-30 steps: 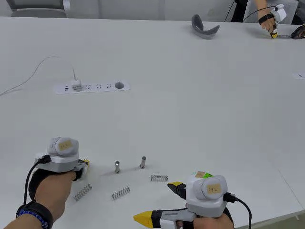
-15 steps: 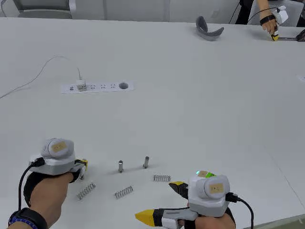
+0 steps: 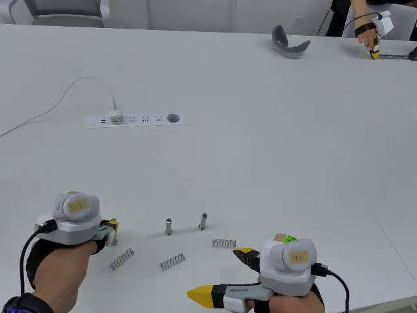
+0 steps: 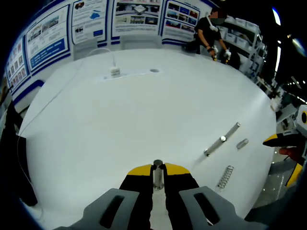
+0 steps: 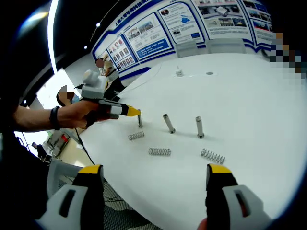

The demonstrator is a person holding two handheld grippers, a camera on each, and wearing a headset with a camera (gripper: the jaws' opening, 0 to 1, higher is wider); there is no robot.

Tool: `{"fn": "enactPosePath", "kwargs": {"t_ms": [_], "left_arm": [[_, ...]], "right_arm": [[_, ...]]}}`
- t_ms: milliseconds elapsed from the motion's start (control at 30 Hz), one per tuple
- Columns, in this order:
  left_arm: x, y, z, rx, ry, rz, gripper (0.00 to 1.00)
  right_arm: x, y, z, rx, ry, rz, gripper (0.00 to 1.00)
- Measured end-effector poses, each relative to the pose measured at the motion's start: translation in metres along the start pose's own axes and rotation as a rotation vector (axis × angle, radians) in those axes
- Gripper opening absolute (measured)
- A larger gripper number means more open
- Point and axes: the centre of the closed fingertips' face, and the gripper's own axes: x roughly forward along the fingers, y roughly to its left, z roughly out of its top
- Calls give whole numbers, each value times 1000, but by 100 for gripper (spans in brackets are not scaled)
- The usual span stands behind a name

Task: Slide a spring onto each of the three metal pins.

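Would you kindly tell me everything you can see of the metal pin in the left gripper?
The pin is a short, silvery metal cylinder, smooth and bare, with no spring on it. It stands upright, clamped between the yellow-tipped jaws of the left gripper. In the right gripper view its lower end reaches down to the white table; whether it touches is unclear.
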Motion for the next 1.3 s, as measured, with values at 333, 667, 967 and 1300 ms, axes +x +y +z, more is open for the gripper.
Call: {"fn": "enactPosePath", "kwargs": {"t_ms": [333, 667, 967, 1300], "left_arm": [[-2, 3, 1, 24, -12, 2, 7], [-1, 2, 2, 74, -32, 3, 7], [2, -4, -1, 103, -47, 3, 7], [5, -15, -2, 138, -59, -7, 7]], "right_arm": [[-1, 2, 0, -4, -1, 2, 90], [-1, 3, -1, -5, 1, 5, 90], [-1, 5, -2, -9, 7, 8, 90], [0, 5, -4, -8, 12, 9, 89]]}}
